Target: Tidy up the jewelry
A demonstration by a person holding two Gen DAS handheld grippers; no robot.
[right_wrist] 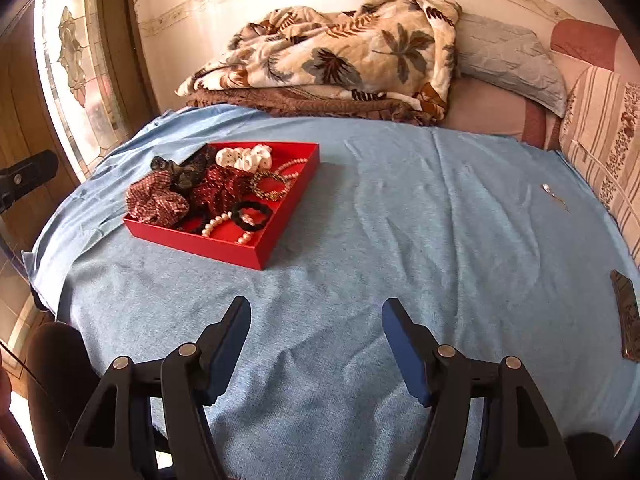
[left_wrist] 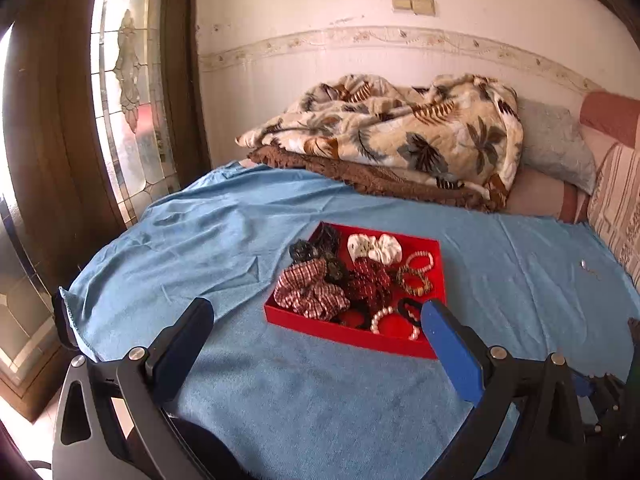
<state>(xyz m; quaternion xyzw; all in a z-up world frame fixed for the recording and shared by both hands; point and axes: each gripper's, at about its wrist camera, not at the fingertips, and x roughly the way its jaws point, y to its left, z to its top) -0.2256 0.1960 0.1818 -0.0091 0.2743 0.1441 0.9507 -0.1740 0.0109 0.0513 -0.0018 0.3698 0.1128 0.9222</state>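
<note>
With both my left gripper and right gripper spread wide and holding nothing, I judge the sorting nearly finished: the shallow red cardboard tray at centre-left holds the scrunchies and bracelets, while one small silvery trinket lies loose on the blue cloth at right.

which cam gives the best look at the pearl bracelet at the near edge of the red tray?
Right wrist. The pearl bracelet lies unobstructed in the red tray, beside the black hair tie. In the left wrist view the bracelet shows too, but the left gripper's blue finger crowds its right end.
</note>
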